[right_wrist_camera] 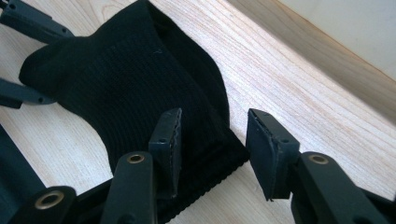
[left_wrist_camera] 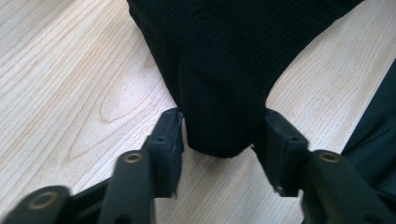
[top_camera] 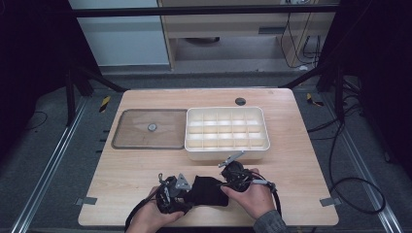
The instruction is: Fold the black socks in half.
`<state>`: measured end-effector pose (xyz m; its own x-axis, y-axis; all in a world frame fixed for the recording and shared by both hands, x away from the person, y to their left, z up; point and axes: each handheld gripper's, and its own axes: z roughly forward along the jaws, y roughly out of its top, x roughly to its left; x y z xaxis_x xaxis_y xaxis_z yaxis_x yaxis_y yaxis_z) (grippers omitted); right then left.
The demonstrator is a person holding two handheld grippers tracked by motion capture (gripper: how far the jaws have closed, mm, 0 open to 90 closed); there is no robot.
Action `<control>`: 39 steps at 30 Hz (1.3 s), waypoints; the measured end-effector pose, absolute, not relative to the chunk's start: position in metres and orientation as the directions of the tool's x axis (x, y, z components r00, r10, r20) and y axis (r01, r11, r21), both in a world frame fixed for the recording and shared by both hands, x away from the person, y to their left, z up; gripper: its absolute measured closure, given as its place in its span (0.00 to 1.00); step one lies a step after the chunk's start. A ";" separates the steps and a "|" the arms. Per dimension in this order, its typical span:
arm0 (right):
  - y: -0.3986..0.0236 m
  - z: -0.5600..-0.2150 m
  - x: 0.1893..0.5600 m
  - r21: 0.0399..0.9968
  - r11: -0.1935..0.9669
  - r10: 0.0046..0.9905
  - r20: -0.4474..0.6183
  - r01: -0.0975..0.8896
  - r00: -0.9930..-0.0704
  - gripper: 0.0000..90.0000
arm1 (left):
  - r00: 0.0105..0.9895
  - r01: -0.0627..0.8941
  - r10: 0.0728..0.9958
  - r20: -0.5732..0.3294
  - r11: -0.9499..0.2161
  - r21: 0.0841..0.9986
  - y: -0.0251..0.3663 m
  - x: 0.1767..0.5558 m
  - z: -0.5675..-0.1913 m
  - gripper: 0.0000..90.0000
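Black sock: lies on the table's near edge, between your two grippers. Left gripper: jaws straddle one narrow end, pads touching or nearly touching, no firm pinch evident. Right gripper: jaws apart over the other end's corner. Risk: thin knit slips free if you lift before closing; compartment box sits close behind.

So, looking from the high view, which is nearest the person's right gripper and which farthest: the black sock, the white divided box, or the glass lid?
From the right gripper:
1. The black sock, right at its jaws, near the table's front edge.
2. The white divided box, just behind it.
3. The glass lid, farther back and to the left, beside the box.
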<state>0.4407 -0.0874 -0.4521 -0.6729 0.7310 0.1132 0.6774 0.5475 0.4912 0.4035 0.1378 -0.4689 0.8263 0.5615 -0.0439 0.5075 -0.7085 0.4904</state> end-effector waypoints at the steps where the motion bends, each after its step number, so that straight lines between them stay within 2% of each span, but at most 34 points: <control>1: -0.087 -0.453 0.441 0.493 0.553 0.727 0.110 0.672 -0.678 0.63 | 0.826 0.507 0.561 -0.044 -0.709 0.490 0.138 0.403 -0.469 0.62; 2: -0.087 -0.453 0.441 0.493 0.553 0.727 0.110 0.672 -0.678 0.63 | 0.827 0.508 0.561 -0.043 -0.710 0.488 0.138 0.404 -0.470 0.62; 5: -0.085 -0.457 0.444 0.488 0.553 0.728 0.110 0.675 -0.676 0.63 | 0.828 0.509 0.560 -0.045 -0.714 0.482 0.138 0.408 -0.472 0.74; 9: -0.083 -0.460 0.445 0.477 0.559 0.727 0.111 0.678 -0.678 0.67 | 0.826 0.512 0.561 -0.054 -0.708 0.486 0.139 0.412 -0.473 0.84; 15: -0.083 -0.463 0.444 0.472 0.574 0.717 0.107 0.669 -0.689 0.72 | 0.826 0.516 0.561 -0.061 -0.707 0.484 0.140 0.415 -0.474 0.91; 24: -0.083 -0.464 0.443 0.468 0.589 0.709 0.093 0.659 -0.699 0.79 | 0.821 0.523 0.568 -0.060 -0.703 0.482 0.142 0.416 -0.473 0.93; 39: -0.084 -0.466 0.442 0.463 0.580 0.713 0.111 0.671 -0.693 0.79 | 0.815 0.530 0.576 -0.067 -0.692 0.490 0.146 0.416 -0.471 0.94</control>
<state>0.4419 -0.0843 -0.4662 -0.6926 0.7127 0.1111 0.6708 0.5796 0.4627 0.4165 0.1461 -0.4714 0.8148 0.5758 -0.0672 0.5297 -0.6924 0.4899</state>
